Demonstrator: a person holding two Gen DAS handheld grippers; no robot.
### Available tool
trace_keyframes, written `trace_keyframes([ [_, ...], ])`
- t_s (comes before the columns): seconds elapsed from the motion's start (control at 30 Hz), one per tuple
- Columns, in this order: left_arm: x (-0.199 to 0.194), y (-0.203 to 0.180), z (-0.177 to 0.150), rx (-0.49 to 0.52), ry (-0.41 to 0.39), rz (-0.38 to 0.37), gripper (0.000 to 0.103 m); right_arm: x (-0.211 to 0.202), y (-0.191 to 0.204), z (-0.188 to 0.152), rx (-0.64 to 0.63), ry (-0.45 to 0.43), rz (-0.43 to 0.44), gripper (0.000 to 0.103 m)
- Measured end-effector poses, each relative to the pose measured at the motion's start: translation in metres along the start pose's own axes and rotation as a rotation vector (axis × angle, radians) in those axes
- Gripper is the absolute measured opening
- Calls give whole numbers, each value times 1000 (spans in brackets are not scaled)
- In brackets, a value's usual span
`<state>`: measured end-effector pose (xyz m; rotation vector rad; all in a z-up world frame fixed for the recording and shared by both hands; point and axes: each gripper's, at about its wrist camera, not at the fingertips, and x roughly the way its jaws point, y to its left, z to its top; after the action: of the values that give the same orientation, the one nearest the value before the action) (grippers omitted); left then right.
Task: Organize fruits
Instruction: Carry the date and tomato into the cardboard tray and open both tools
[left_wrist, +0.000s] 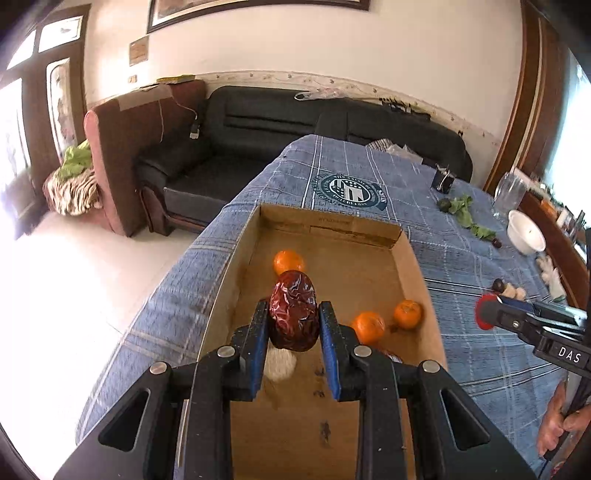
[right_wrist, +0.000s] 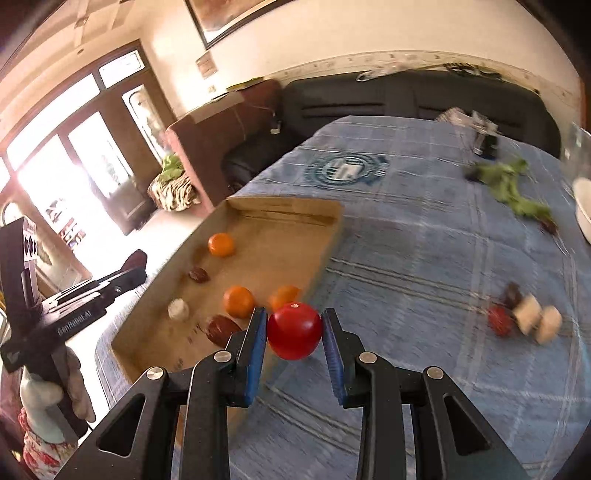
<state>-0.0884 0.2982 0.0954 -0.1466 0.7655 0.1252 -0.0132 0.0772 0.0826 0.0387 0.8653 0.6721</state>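
left hand-held gripper (left_wrist: 293, 325) clamped on wrinkled red date (left_wrist: 294, 310), long axis upright between the blue pads, held directly above cardboard box (left_wrist: 334, 221) floor. below and ahead: three oranges (left_wrist: 289, 261), a small white item, other dates. release point straight down, nothing between but air.

right hand-held gripper (right_wrist: 294, 332) pinching smooth red tomato (right_wrist: 294, 330), round, no axis to mind. hanging over blue plaid cloth (right_wrist: 424, 240) on the desk, just outside the box's near right wall; box lying forward and left. left side nearer to drop, by judgement; right needing a short leftward carry over the wall.

farther right on cloth: loose red fruit (right_wrist: 499, 320), dark fruit, pale pieces, green leaves, white bowl, well apart from box.
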Motion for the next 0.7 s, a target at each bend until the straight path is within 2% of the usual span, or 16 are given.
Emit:
trace_keyframes([
  [0.13,32,-2,15,16,61,-6,26,43,14,24,-11,42,-23,33],
  [0.3,76,4,27,-30,175,-25,26,89,13,44,-7,94,-70,33],
  [0.43,92,7,27,-43,215,-16,26,118,9,51,0,132,-80,33],
  [0.7,113,13,22,-60,263,-19,27,135,8,48,0,153,-76,34],
])
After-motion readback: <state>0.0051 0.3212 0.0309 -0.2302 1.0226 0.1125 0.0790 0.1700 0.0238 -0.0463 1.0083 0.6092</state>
